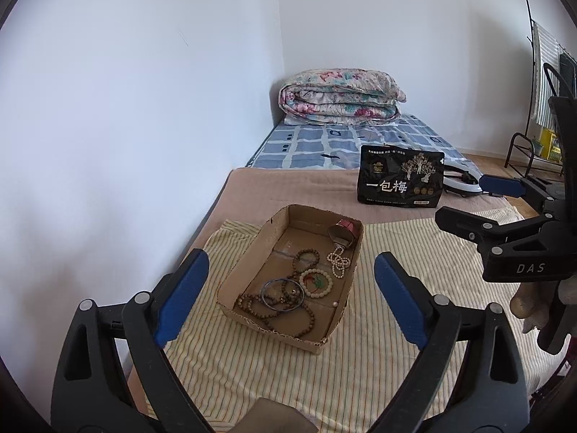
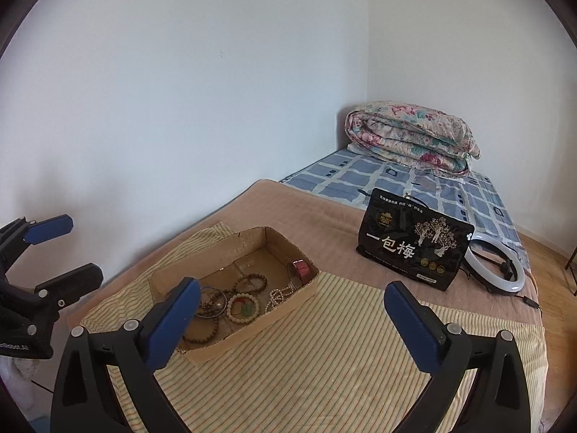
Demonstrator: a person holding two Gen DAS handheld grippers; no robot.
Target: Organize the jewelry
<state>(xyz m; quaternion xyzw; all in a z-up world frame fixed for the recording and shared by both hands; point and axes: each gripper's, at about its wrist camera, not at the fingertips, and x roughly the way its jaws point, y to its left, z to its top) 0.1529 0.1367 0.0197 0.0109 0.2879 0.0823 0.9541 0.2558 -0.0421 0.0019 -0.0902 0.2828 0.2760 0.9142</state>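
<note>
Bed [image 1: 288, 184] against white wall, tan blanket on it, yellow striped cloth [image 1: 396, 288] laid over near end. Black snack bag [image 1: 400, 180] stands upright behind the cloth, white ring light [image 2: 494, 270] lying just beside it. Folded floral quilt [image 1: 340, 95] at far corner on blue checked sheet [image 1: 342, 140]. Dark metal rack [image 1: 533, 108] at right edge.

Shallow cardboard tray [image 1: 249, 267] sits on the striped cloth, open top, torn ragged near rim. All jewelry is inside it: two brown wood-bead strings [image 1: 285, 310], one round and one long and looped; one cream bead bracelet [image 1: 316, 283] with green bit inside; one dark thin bangle [image 1: 283, 294]; one pearl strand [image 1: 339, 259]; one metal watch with reddish face [image 1: 342, 231] leaning in far corner. One small loose pearl near front wall.

Left gripper [image 1: 292, 296] open, blue pads wide apart, hovering near side of tray, holding nothing. Right gripper [image 2: 292, 321] open too, empty, over cloth right of tray; its left finger overlaps tray in its own view.
</note>
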